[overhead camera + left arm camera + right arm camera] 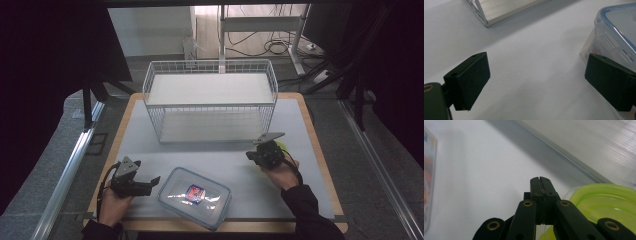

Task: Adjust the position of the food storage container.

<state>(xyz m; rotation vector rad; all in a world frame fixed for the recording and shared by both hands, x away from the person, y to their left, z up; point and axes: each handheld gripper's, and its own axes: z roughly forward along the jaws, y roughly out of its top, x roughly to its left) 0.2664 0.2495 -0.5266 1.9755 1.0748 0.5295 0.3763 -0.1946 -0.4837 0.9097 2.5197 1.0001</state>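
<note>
A white mat (150, 140) on a wooden table is being viewed from above, with a white wire basket (210, 100) standing at its far side. A clear lidded container with a blue seal (195, 197) is lying at the near edge, just to the right of the left gripper (154, 181), which is being held low over the mat and pointed towards it. In the left gripper view, the jaws are standing wide apart with bare mat between them, and the container (614, 30) is sitting just behind the right-hand jaw; whether they are touching cannot be told. A small red and blue label is being shown through the lid, but its writing is too small to be read.

The right gripper (250, 156) is being held over the mat to the right, in front of the basket. Its jaws are pressed together with nothing between them. A yellow-green lidded container (604, 202) is lying close beside and beneath it, partly hidden by the gripper body.
</note>
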